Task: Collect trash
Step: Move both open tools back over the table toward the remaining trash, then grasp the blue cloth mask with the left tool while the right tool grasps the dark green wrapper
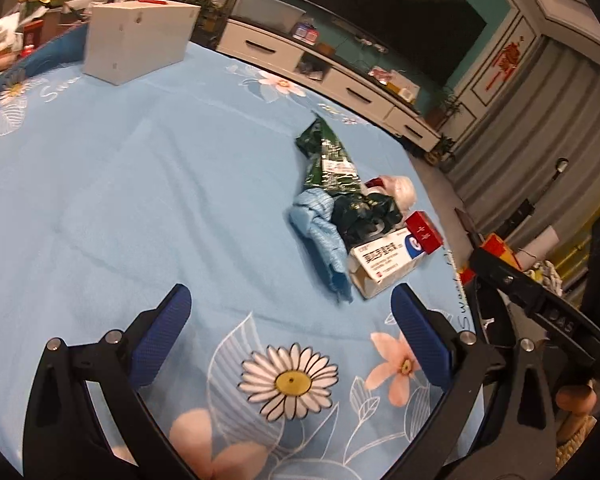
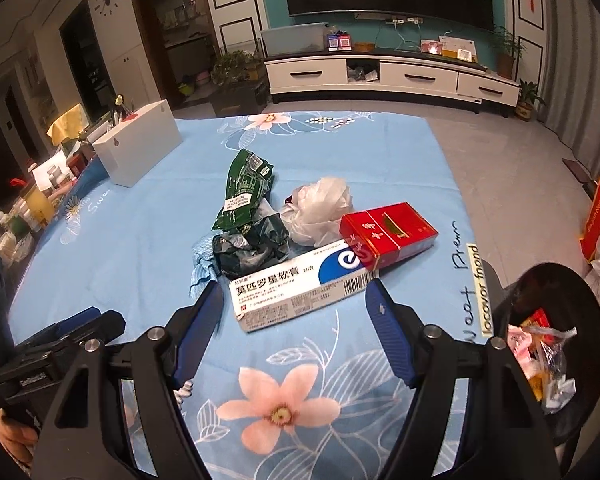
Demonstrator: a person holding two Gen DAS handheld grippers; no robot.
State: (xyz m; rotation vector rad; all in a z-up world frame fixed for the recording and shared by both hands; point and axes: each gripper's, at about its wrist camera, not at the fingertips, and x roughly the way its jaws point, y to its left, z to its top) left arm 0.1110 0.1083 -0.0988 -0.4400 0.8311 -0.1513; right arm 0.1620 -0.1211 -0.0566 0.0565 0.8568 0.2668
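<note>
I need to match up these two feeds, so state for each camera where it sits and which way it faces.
Left wrist: on the left hand-held gripper, open, looking down across the blue floral cloth at the trash pile to its right; a fingertip shows lower right.
Right wrist: on the right hand-held gripper, open, aimed at the ointment box; bin at right.
Shared: ointment box, red packet, white box.

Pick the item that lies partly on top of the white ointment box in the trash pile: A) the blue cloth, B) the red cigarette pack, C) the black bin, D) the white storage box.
B: in the right wrist view the red cigarette pack overlaps the far end of the white ointment box.
</note>
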